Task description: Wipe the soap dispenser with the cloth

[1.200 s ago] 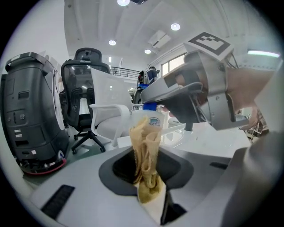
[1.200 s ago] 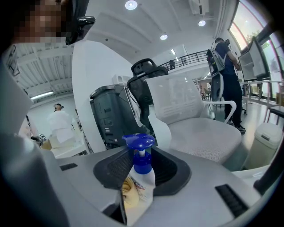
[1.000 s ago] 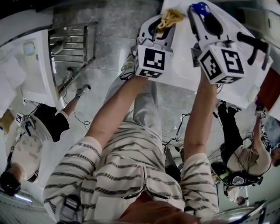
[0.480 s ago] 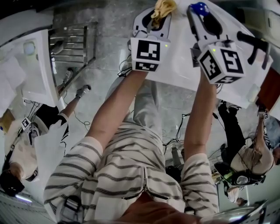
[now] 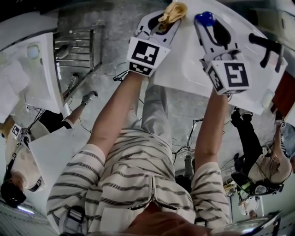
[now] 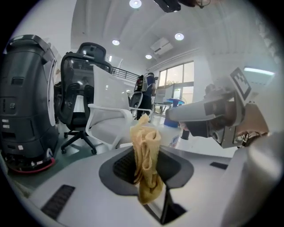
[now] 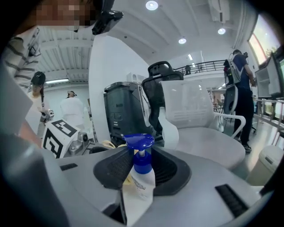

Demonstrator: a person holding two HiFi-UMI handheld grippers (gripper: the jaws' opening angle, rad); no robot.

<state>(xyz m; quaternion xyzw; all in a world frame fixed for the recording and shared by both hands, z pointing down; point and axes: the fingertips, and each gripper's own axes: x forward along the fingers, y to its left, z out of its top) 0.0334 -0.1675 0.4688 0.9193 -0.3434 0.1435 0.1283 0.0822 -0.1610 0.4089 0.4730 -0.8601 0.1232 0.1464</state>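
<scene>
My left gripper [image 5: 167,16] is shut on a bunched yellow cloth [image 5: 172,10]; in the left gripper view the cloth [image 6: 145,159] stands up between the jaws. My right gripper [image 5: 206,23] is shut on a soap dispenser with a blue pump head [image 5: 204,19]. The right gripper view shows the white bottle [image 7: 138,186] with its blue pump [image 7: 139,144] clamped upright between the jaws. Both grippers are held over a white table [image 5: 184,69], side by side, a short gap between cloth and dispenser. The right gripper [image 6: 208,117] shows in the left gripper view, the left gripper's marker cube [image 7: 60,135] in the right one.
A black faucet-like fixture [image 5: 266,46] stands on the table's right part. Other people stand around, at left [image 5: 27,152] and at right [image 5: 258,166]. An office chair [image 7: 195,115] and a dark cleaning machine [image 6: 24,102] stand beyond the table. A metal rack [image 5: 76,50] is at left.
The left gripper with the cloth has shifted a little left and up in the head view and tilted. The right gripper has rolled, its marker cube now facing differently. Both grips are unchanged.
</scene>
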